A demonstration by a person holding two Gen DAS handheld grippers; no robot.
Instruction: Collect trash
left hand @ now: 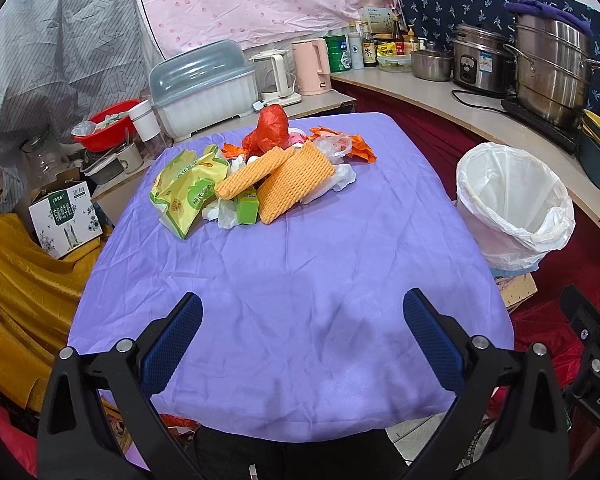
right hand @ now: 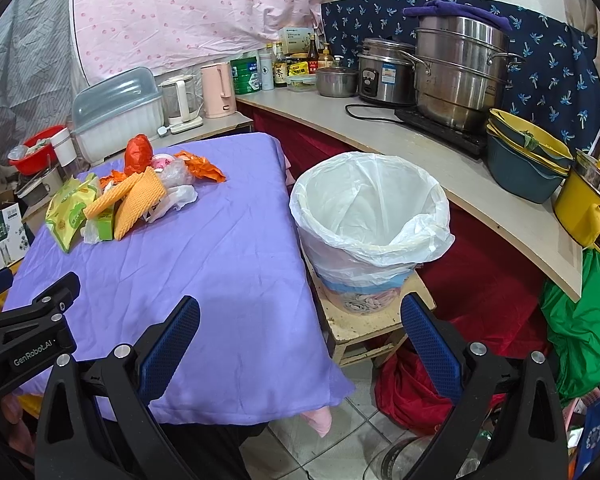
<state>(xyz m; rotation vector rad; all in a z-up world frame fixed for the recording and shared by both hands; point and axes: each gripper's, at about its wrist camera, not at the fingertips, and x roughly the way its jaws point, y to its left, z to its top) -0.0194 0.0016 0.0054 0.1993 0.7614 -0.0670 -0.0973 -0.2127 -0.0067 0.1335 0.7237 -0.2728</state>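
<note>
One heap of trash [left hand: 256, 176] lay at the far end of the purple-clothed table [left hand: 300, 280], lower pieces buried, package print unreadable. Lined bin [right hand: 370, 220] stood just beside. Left gripper [left hand: 302, 340] and right gripper [right hand: 300, 340] both spread, empty; "GenRobot.AI" legible.

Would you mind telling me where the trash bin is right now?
The white-lined trash bin stands on a low wooden stool just off the right edge of the purple-covered table, below the counter; it looks empty.

Two orange foam nets [left hand: 276, 178], one lined bin [left hand: 512, 204].
</note>
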